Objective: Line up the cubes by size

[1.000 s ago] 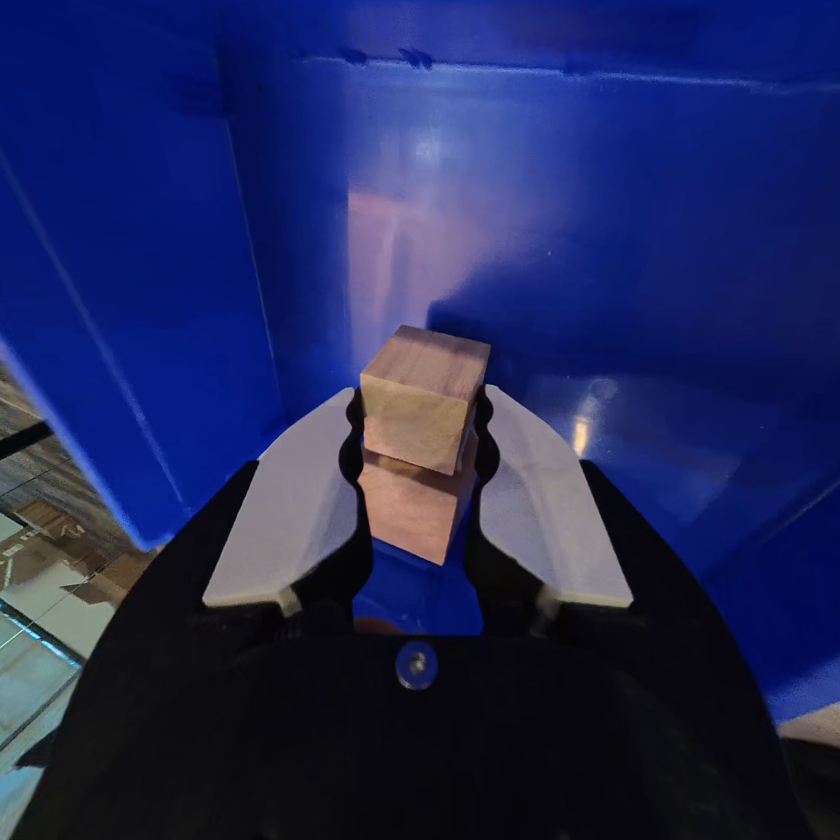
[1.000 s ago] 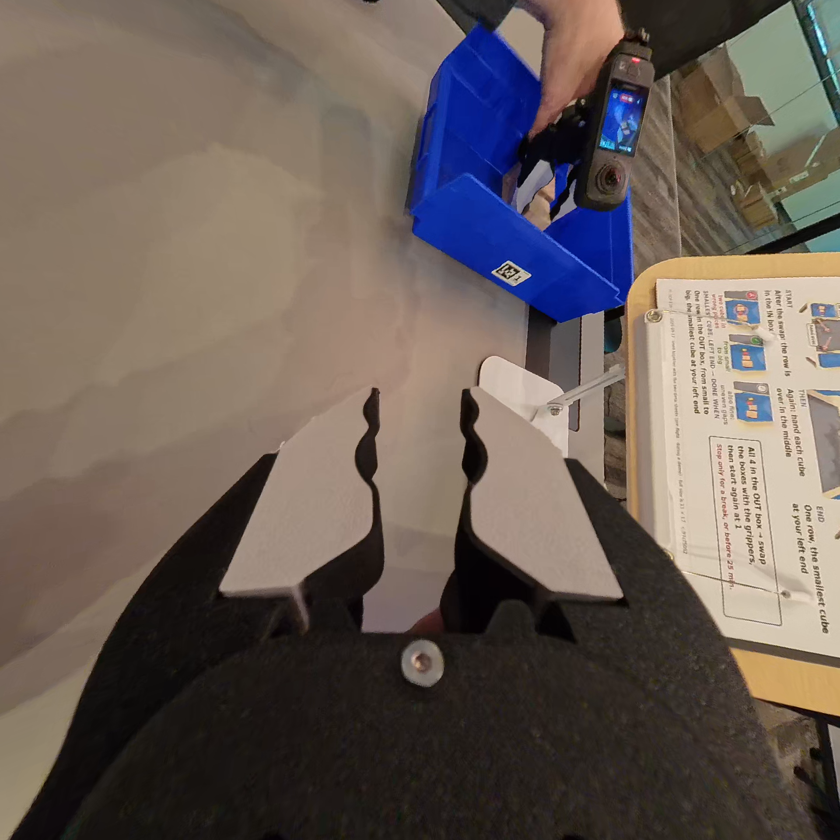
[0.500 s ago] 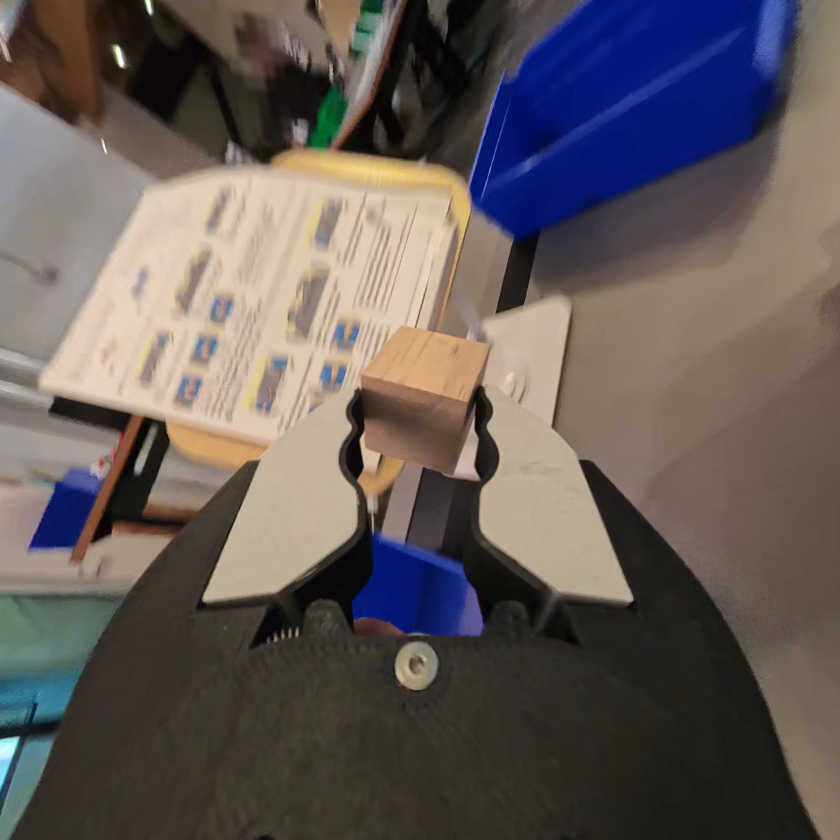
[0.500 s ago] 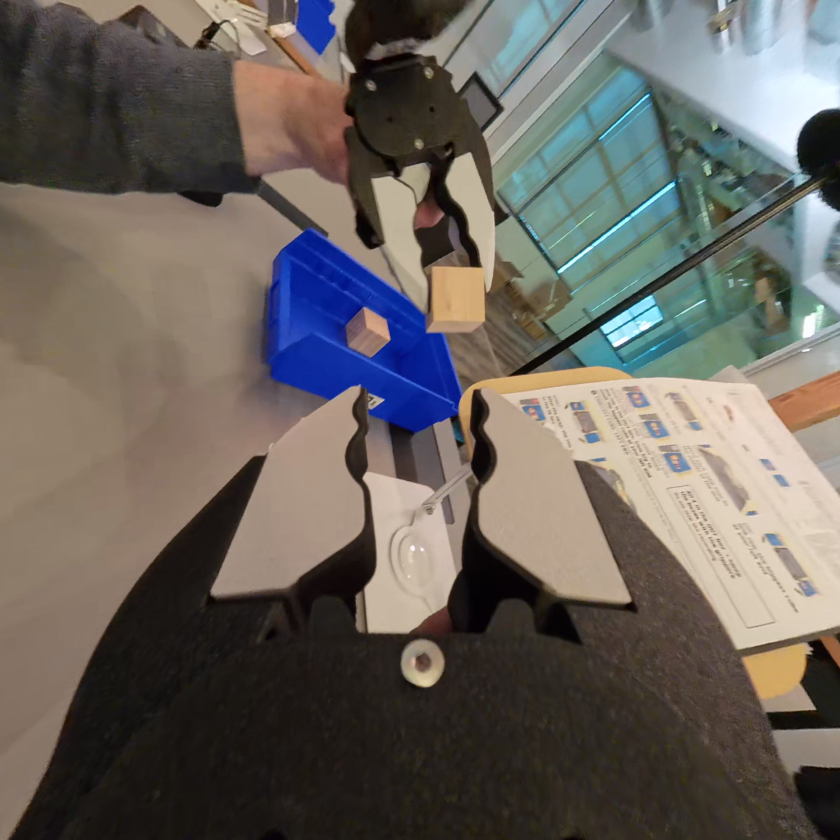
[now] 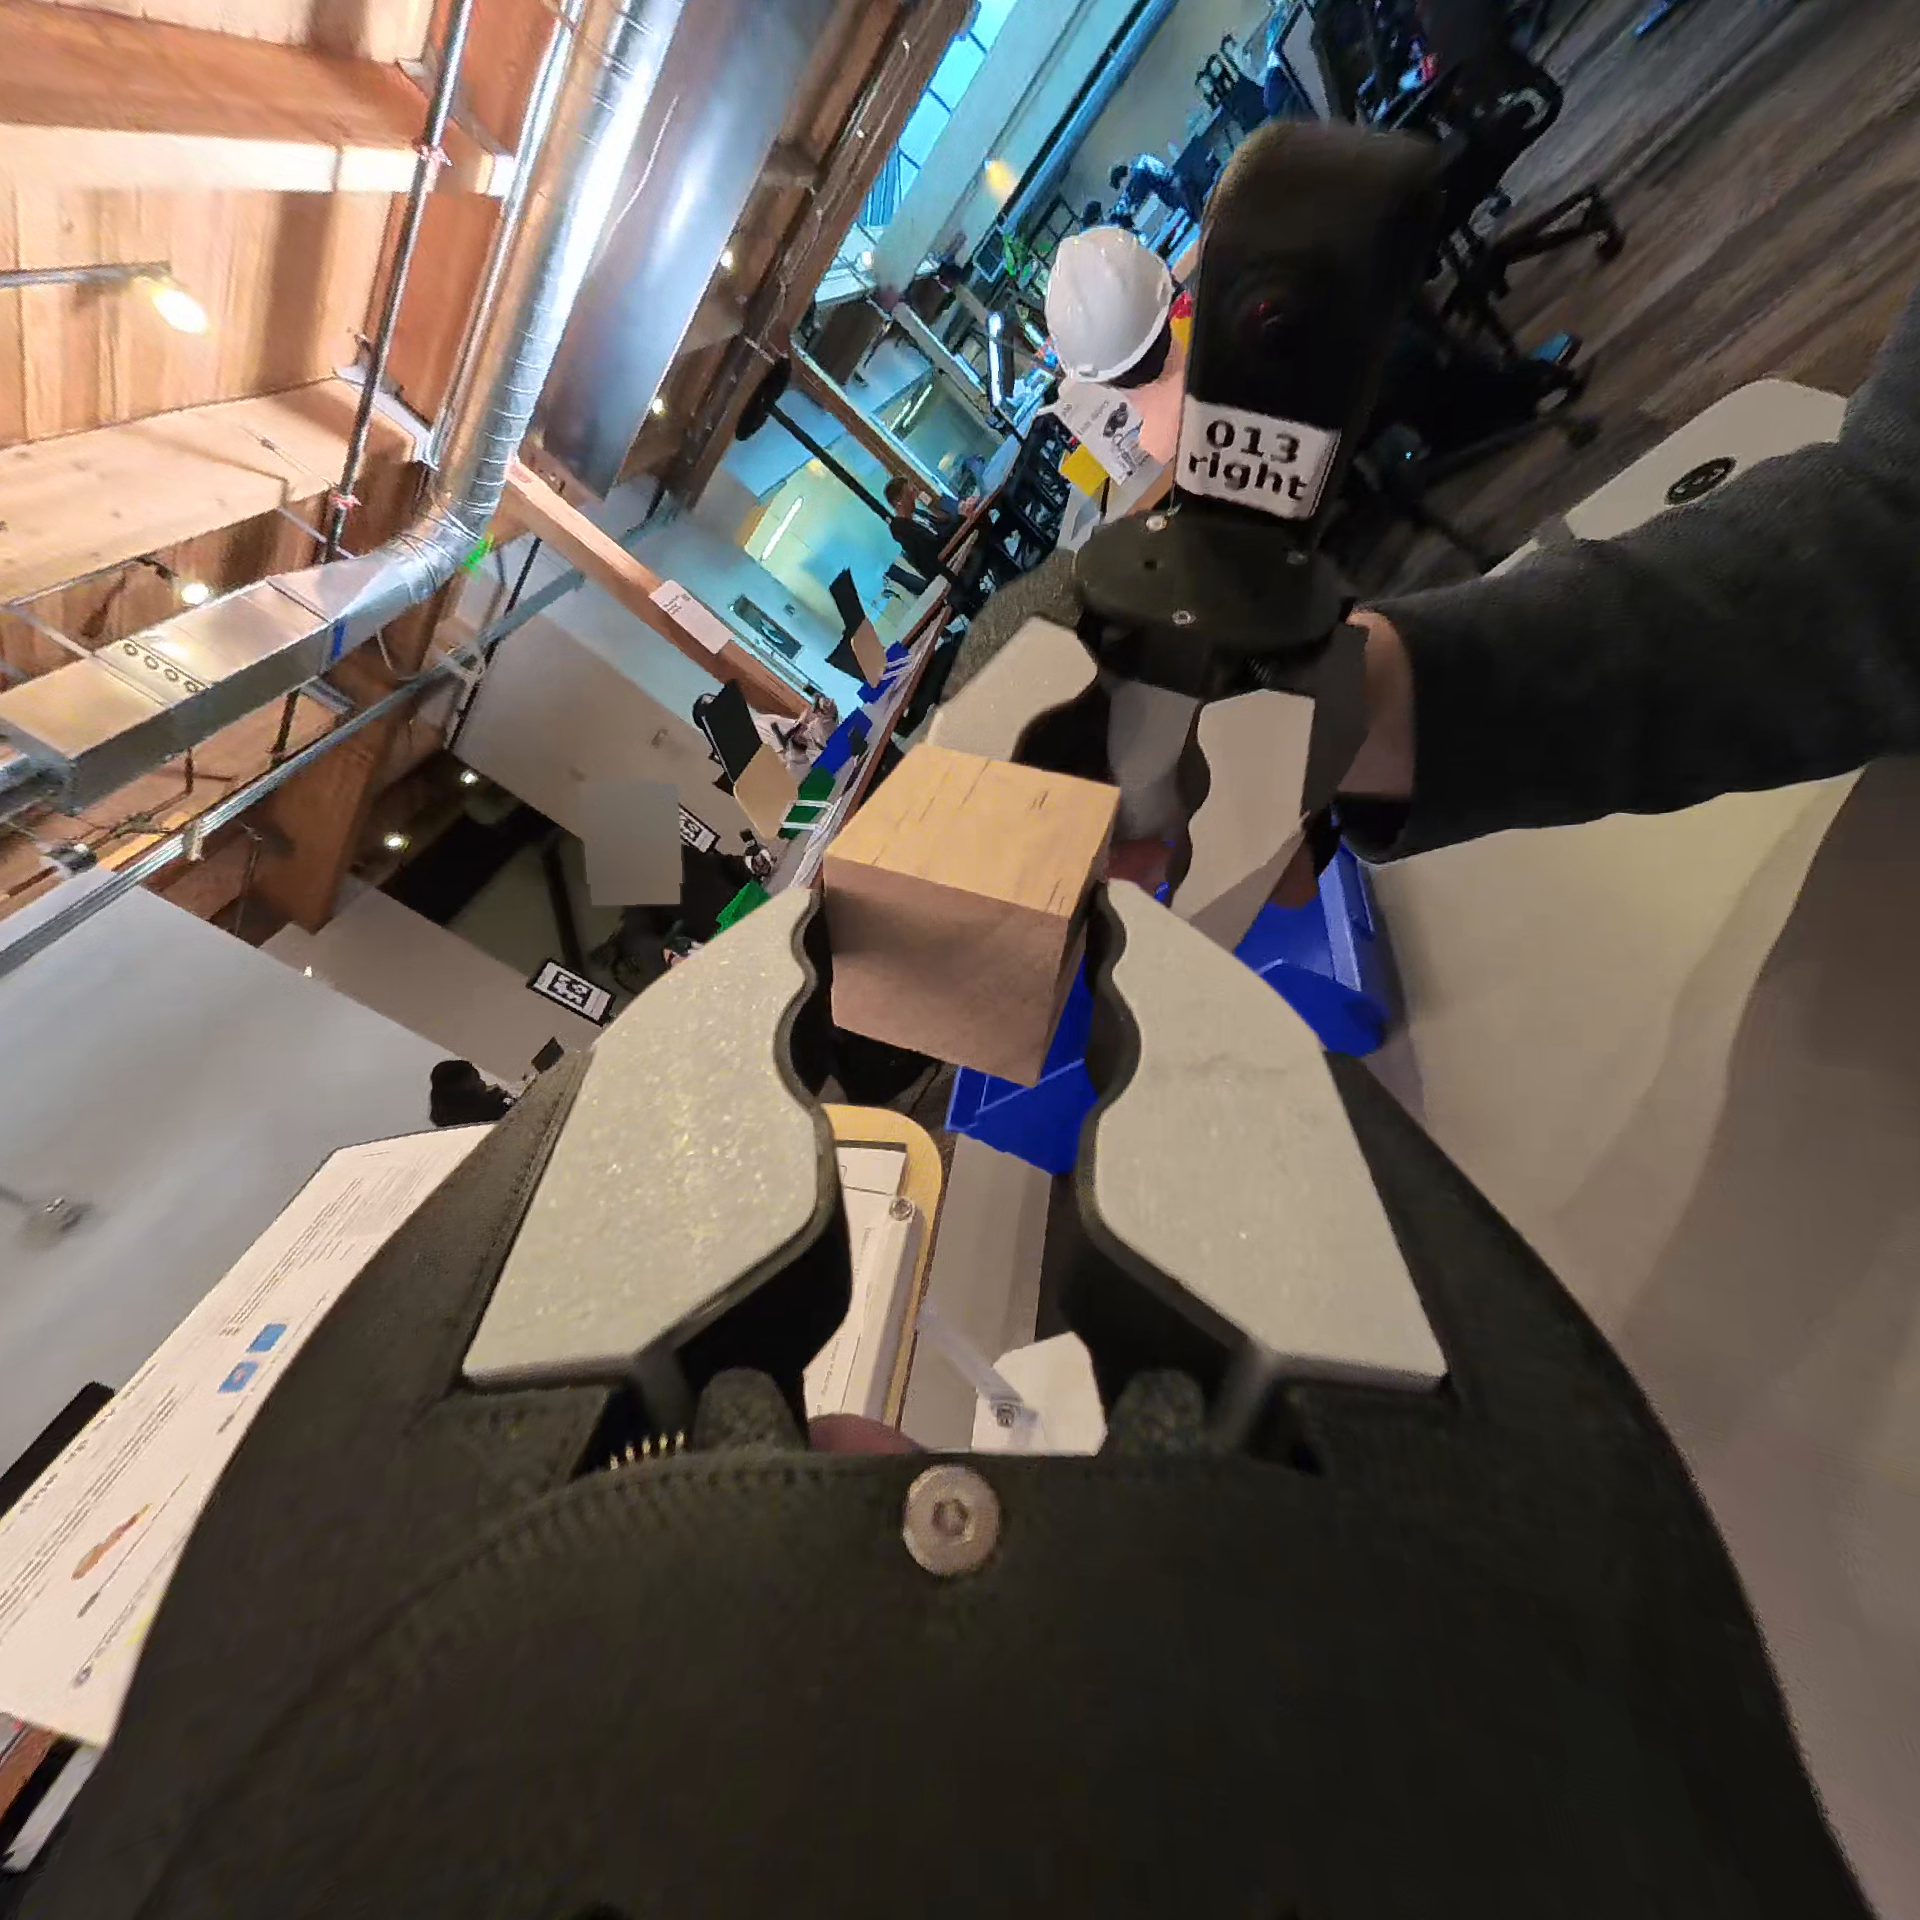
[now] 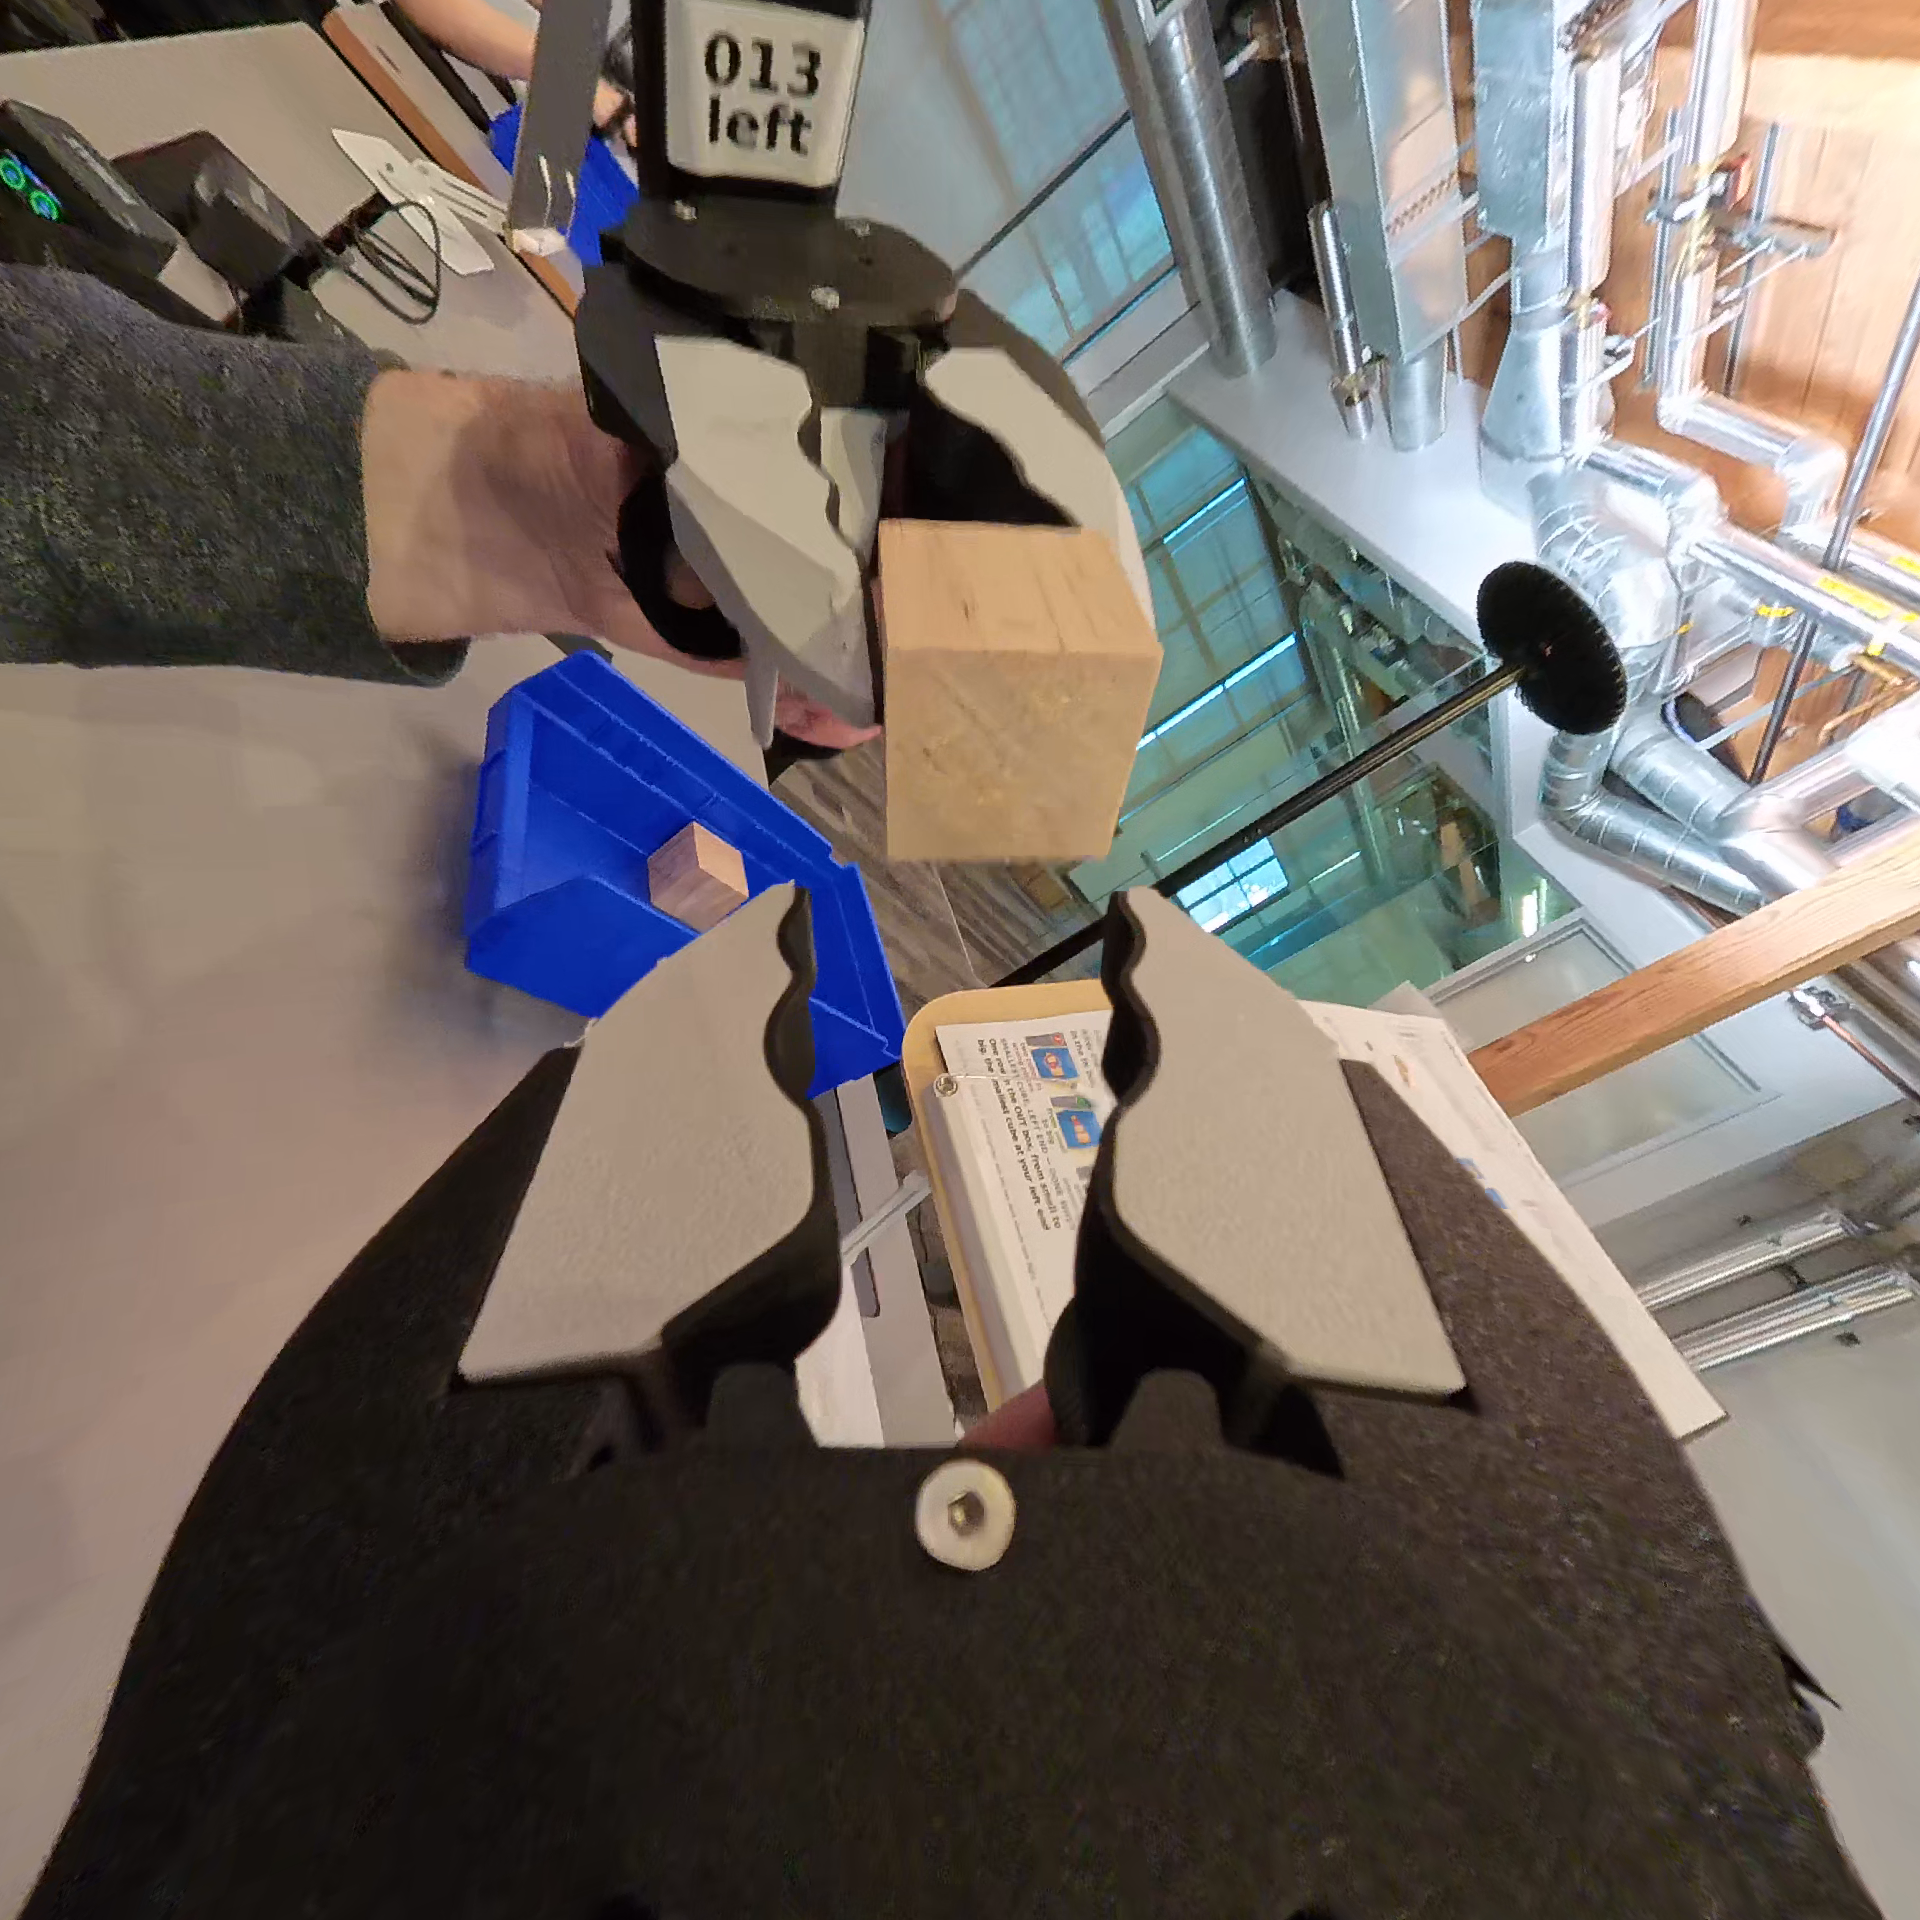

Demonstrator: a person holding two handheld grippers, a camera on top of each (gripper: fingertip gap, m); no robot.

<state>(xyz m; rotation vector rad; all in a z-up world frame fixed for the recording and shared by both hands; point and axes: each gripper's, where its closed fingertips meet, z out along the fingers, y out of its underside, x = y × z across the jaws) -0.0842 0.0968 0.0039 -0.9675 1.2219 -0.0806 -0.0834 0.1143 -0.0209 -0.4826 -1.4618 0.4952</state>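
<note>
My left gripper point(image 5: 956, 914) is shut on a light wooden cube point(image 5: 961, 904) and holds it up in the air. The right wrist view shows that cube point(image 6: 1013, 696) between the left gripper's fingers point(image 6: 769, 540). My right gripper point(image 6: 951, 914) is open and empty, just below and in front of the cube, with its pads apart from it. It faces the left gripper and also shows in the left wrist view point(image 5: 1153, 769). A smaller, darker wooden cube point(image 6: 694, 875) sits in a blue bin point(image 6: 582, 831) on the grey table point(image 6: 208, 1039).
A sheet of printed instructions point(image 6: 1195, 1174) lies on a round-cornered wooden board at the table's edge. Another blue bin point(image 5: 1299, 966) shows behind the cube in the left wrist view. A person's sleeve and hand point(image 6: 260, 499) hold the left gripper. Less than 4 cm separates the two grippers' tips.
My left gripper lifted the light cube out of the blue bin and carried it up towards the right gripper. My right gripper rose from the table and its jaws opened wider.
</note>
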